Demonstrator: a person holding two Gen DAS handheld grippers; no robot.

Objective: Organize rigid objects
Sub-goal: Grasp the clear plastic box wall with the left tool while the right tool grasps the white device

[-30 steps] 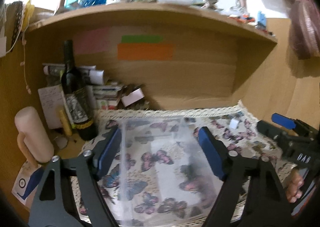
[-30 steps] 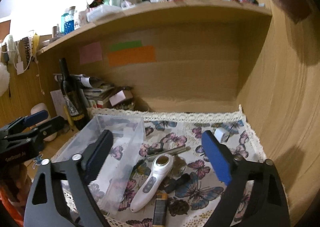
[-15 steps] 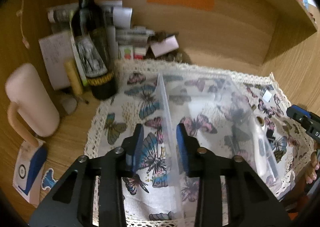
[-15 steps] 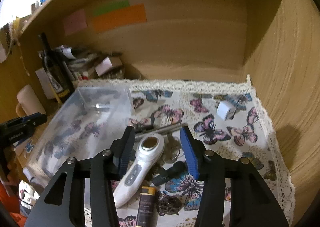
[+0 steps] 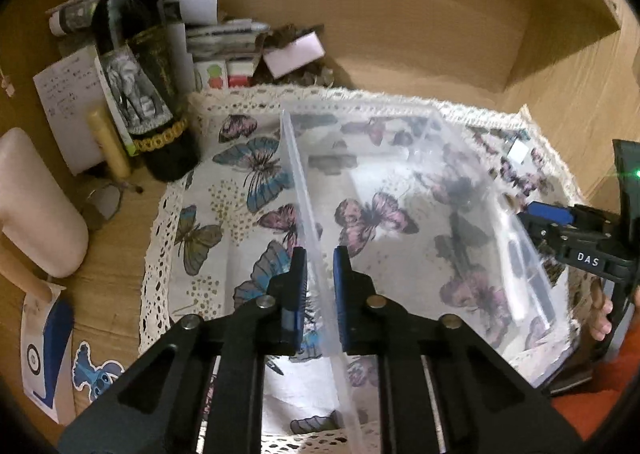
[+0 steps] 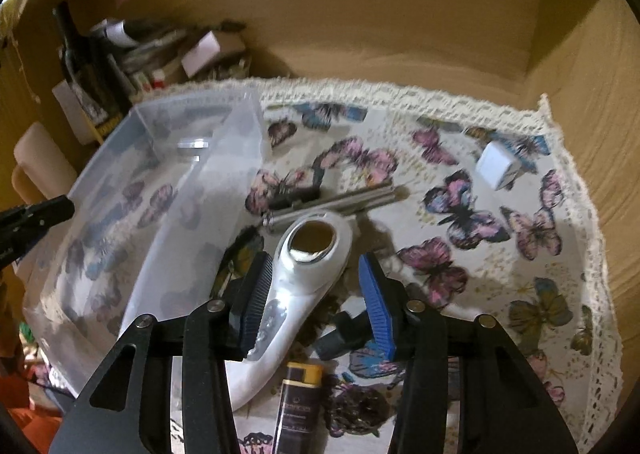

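A clear plastic bin [image 5: 400,238] stands on the butterfly cloth [image 5: 224,190]. My left gripper [image 5: 320,282] is shut on the bin's left wall, one pad inside and one outside. In the right wrist view the bin [image 6: 240,126] stands at the left. Beside it lies a white handheld device [image 6: 280,318] with a round metal head. My right gripper [image 6: 314,260] straddles the device from above, half open. Its left pad is at the device's edge, and a gap shows at the right pad. Each gripper's tip also shows in the other view, the right gripper [image 5: 548,214] and the left gripper [image 6: 40,214].
Around the device lie a metal bar tool [image 6: 340,200], a white cube plug [image 6: 496,168], a dark tube with a gold cap [image 6: 298,402] and a black piece [image 6: 340,338]. A wine bottle [image 5: 140,66], papers and a pale pink mug [image 5: 36,206] crowd the left. Wooden walls close in the back and right.
Both grippers came down and tipped toward the cloth. The left jaws closed from wide open onto the bin's left wall. The right jaws narrowed and moved over the white device.
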